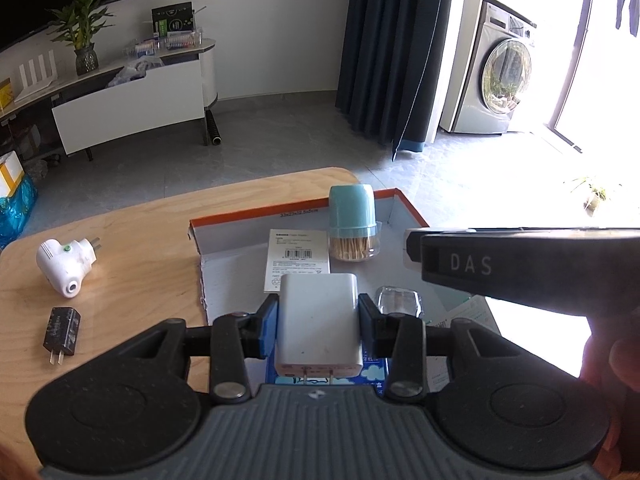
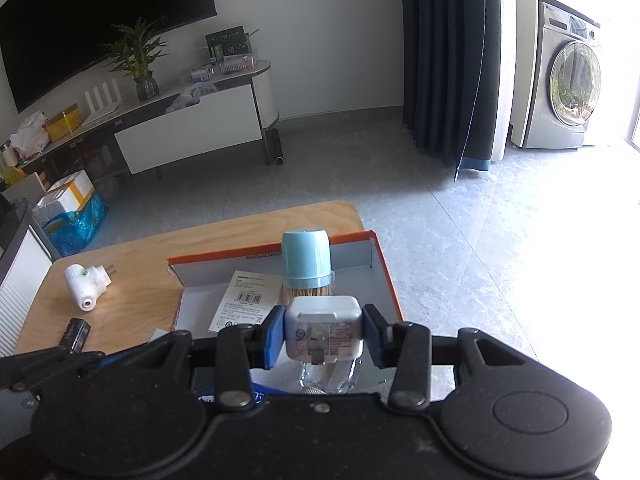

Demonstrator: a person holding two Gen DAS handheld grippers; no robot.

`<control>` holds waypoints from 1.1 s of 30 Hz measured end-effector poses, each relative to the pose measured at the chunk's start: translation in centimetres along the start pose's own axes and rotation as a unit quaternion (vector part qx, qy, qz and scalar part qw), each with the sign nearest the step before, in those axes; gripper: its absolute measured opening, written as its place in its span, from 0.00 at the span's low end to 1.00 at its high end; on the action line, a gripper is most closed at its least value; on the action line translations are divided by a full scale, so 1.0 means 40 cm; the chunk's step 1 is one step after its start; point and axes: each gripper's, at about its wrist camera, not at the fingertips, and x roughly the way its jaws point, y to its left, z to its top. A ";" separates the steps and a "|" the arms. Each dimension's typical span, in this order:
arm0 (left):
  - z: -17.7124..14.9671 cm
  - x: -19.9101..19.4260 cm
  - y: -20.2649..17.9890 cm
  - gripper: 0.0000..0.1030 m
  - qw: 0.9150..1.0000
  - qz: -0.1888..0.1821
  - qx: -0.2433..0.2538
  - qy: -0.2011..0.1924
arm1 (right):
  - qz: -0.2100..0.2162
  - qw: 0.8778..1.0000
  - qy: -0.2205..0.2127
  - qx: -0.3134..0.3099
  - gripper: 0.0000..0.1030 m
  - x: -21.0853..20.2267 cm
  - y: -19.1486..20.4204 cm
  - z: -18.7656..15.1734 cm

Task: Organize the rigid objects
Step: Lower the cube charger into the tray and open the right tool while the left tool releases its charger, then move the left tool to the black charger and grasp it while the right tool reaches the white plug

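My left gripper (image 1: 318, 322) is shut on a white flat charger (image 1: 318, 320), prongs toward the camera, held over the near part of the orange-rimmed cardboard box (image 1: 256, 214). My right gripper (image 2: 324, 330) is shut on a smaller white plug adapter (image 2: 324, 328) with a printed label, over the same box (image 2: 384, 276). A toothpick jar with a blue cap (image 1: 352, 224) (image 2: 306, 264) stands in the box. A clear plastic piece (image 1: 398, 300) (image 2: 328, 376) lies below the grippers. The right gripper's black body (image 1: 520, 268) crosses the left wrist view.
On the wooden table (image 1: 120, 240) left of the box lie a white angled plug (image 1: 64, 262) (image 2: 86, 282) and a small black charger (image 1: 62, 330) (image 2: 76, 332). A paper label (image 1: 298, 260) lies in the box. Beyond the table's far edge is grey floor.
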 end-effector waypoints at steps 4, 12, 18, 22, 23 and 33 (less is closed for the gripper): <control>0.005 0.010 -0.004 0.40 1.000 -0.003 0.000 0.002 | 0.001 1.000 0.003 -0.001 0.50 0.015 0.004 0.006; 0.020 0.039 -0.009 0.40 1.000 -0.016 -0.004 0.005 | 0.004 1.000 0.009 0.001 0.50 0.053 -0.001 0.024; 0.033 0.050 -0.027 0.40 0.999 -0.040 0.000 -0.003 | 0.001 1.000 -0.002 0.006 0.52 0.054 -0.013 0.039; 0.035 0.030 -0.032 0.50 0.999 -0.047 0.001 -0.018 | 0.000 1.000 -0.011 0.004 0.52 0.037 -0.019 0.042; 0.033 0.026 -0.030 0.52 0.999 -0.046 0.001 -0.019 | -0.001 1.000 -0.014 0.003 0.52 0.030 -0.018 0.043; 0.009 -0.031 0.052 0.67 0.999 -0.009 -0.022 -0.023 | 0.001 0.999 -0.034 -0.001 0.65 -0.018 0.033 0.034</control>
